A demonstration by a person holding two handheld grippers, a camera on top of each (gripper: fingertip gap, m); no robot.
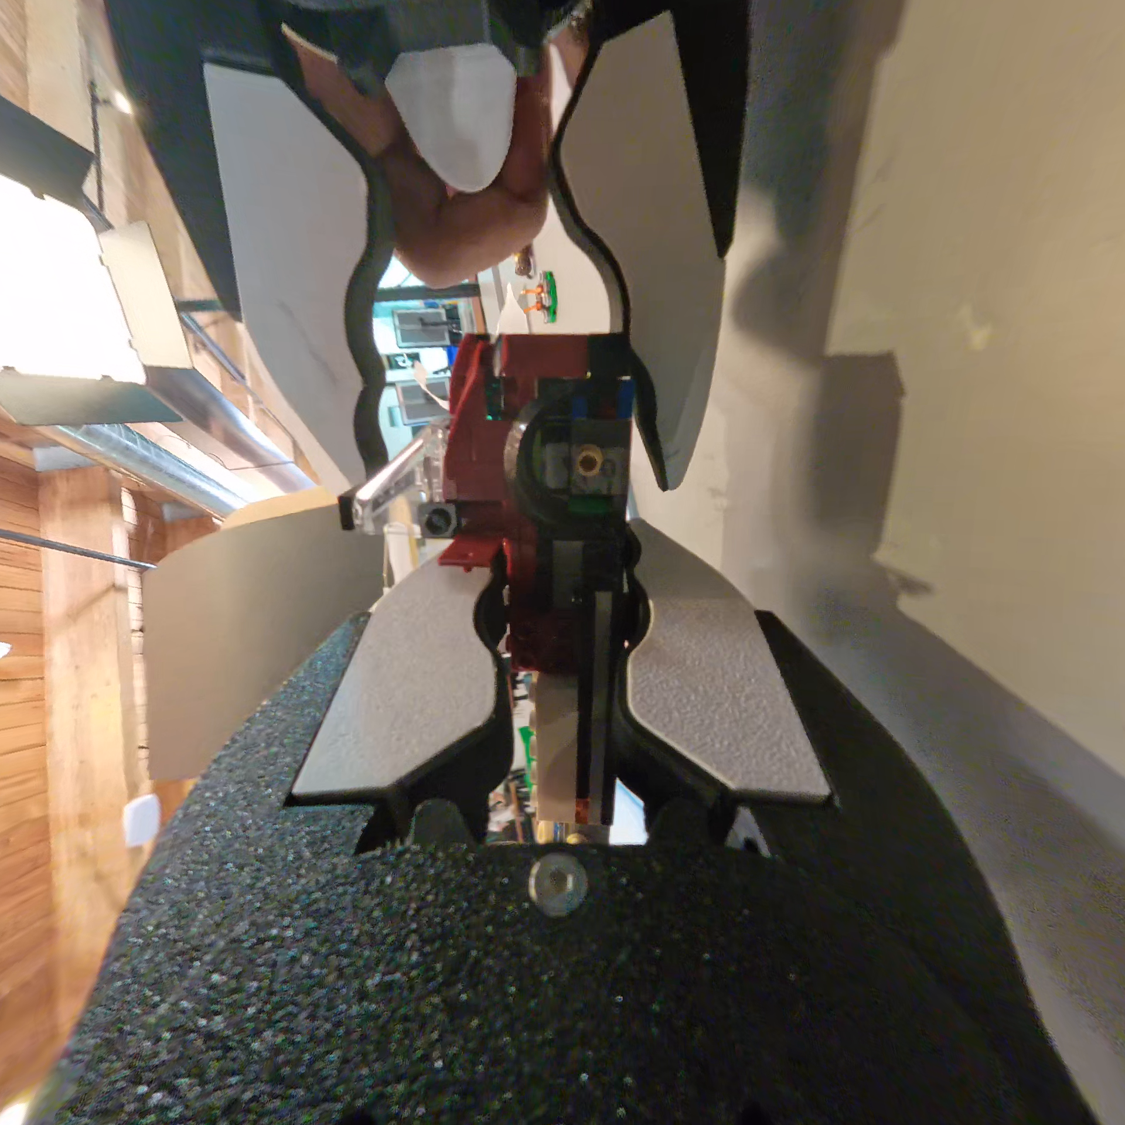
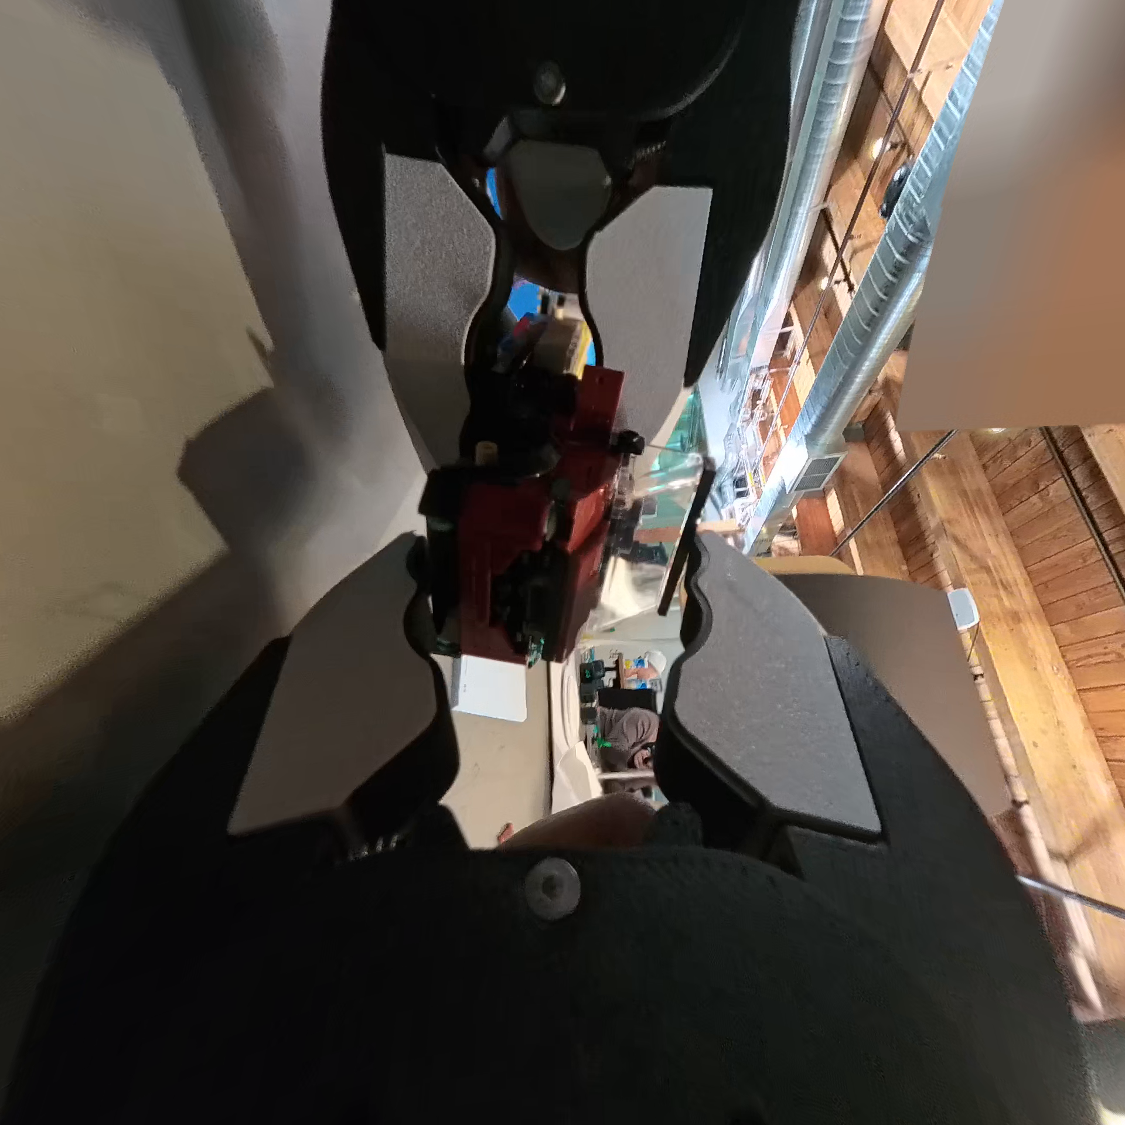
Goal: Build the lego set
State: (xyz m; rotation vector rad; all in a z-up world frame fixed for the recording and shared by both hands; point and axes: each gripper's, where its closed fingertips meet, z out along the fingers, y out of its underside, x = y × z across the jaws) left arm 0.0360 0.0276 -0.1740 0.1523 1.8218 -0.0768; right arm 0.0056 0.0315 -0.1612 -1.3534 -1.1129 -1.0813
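Left gripper clamped on a dark red and black brick-built model, right gripper spread wide around the same model, clear hinged panel beside its right finger.

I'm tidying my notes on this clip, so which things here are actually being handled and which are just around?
Being handled: dark red and black brick model, clamped in the left gripper jaws; right gripper, jaws either side of it.
Just around: silver ducts; wooden planks; pale wall.

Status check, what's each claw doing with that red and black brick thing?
Left gripper clamped on dark red brick model. Right gripper open around it, one finger touching. Clear canopy piece juts sideways.
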